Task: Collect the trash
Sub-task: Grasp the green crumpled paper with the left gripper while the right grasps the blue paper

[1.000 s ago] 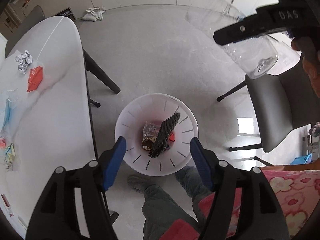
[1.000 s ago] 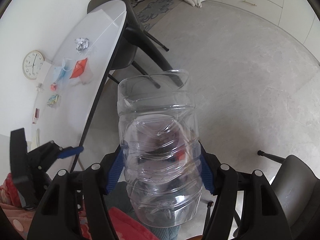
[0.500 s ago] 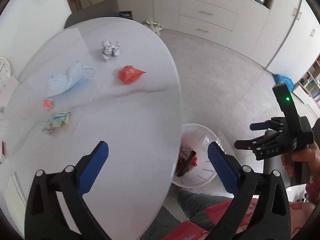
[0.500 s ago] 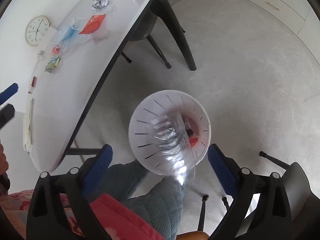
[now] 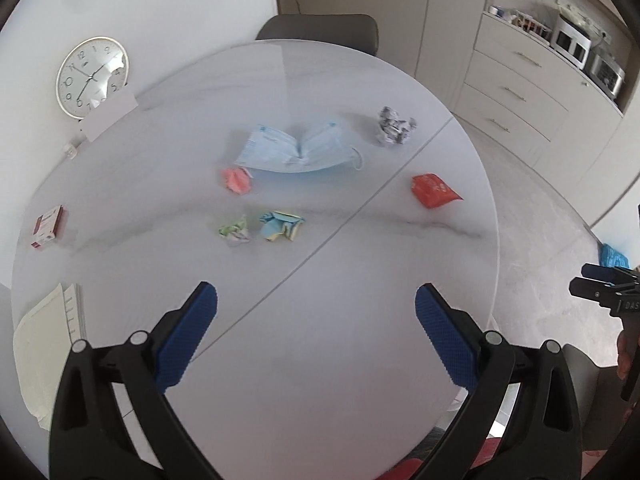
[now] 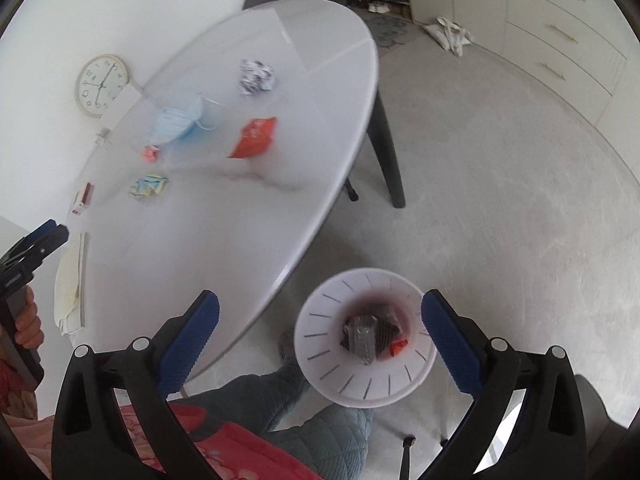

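Observation:
On the white round table [image 5: 320,320] lie a blue face mask [image 5: 294,152], a crumpled grey paper ball [image 5: 394,126], a red wrapper [image 5: 434,190], a pink scrap [image 5: 237,178] and two pastel crumpled papers [image 5: 280,226]. My left gripper [image 5: 316,328] is open and empty above the table's near part. My right gripper [image 6: 320,344] is open and empty above the white bin [image 6: 320,364] on the floor, which holds dark wrappers and a clear bottle [image 6: 370,332]. The mask [image 6: 176,120] and red wrapper [image 6: 254,138] show in the right wrist view too.
A wall clock [image 5: 92,76] leans at the table's back left. A small red box [image 5: 48,226] and papers [image 5: 44,344] lie at the left edge. A grey chair [image 5: 320,30] stands behind the table. Cabinets [image 5: 520,100] line the right wall.
My right gripper opened and dropped the clear plastic bottle into the bin. My left gripper swung from above the bin up over the table.

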{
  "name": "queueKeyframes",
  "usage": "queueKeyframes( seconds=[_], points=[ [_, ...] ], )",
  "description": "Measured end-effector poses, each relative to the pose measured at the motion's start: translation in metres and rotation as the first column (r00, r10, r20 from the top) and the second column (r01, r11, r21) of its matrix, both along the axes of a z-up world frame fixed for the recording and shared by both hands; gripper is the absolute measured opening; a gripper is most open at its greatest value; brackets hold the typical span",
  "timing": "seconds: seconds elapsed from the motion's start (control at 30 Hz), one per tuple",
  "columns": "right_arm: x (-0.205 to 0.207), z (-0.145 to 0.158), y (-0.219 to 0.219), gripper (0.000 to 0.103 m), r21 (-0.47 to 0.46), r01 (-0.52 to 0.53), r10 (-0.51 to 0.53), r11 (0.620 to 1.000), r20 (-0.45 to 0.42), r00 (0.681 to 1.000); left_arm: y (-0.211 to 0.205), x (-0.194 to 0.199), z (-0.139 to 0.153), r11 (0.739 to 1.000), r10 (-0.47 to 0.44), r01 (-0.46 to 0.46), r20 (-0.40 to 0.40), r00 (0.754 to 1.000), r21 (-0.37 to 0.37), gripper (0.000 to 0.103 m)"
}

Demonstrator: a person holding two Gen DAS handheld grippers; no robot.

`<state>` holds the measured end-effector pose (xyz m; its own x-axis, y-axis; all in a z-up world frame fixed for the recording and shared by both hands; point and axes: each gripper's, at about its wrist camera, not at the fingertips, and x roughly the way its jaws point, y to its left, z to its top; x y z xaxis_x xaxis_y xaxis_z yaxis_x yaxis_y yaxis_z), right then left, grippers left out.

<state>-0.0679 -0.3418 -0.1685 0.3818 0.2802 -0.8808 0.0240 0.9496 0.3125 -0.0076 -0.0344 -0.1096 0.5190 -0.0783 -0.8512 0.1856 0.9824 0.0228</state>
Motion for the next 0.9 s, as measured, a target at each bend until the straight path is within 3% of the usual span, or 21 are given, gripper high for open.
queueKeyframes(
  seconds=[0.37, 0.7, 0.83, 0.9],
  points=[
    [0.037, 0.007, 0.082, 0.100, -0.012, -0.142, 0.142, 0.990, 0.008, 0.990, 0.055, 0.052, -0.042, 0.997, 0.033, -0.032, -0.008, 0.999, 0.071, 0.093],
    [0.065, 0.002, 0.137, 0.100, -0.023, -0.223, 0.222, 0.975, -0.037, 0.974, 0.074, 0.125, -0.116, 0.994, 0.109, -0.107, -0.138, 0.984, 0.025, 0.062],
    [0.075, -0.003, 0.150, 0.100, -0.023, -0.257, 0.255, 0.966, -0.050, 0.966, 0.073, 0.136, -0.128, 0.994, 0.110, -0.110, -0.149, 0.983, 0.011, 0.057],
    [0.083, -0.009, 0.154, 0.100, -0.021, -0.279, 0.277, 0.960, -0.063, 0.959, 0.070, 0.136, -0.132, 0.995, 0.100, -0.099, -0.152, 0.983, 0.014, 0.047]
  ],
)
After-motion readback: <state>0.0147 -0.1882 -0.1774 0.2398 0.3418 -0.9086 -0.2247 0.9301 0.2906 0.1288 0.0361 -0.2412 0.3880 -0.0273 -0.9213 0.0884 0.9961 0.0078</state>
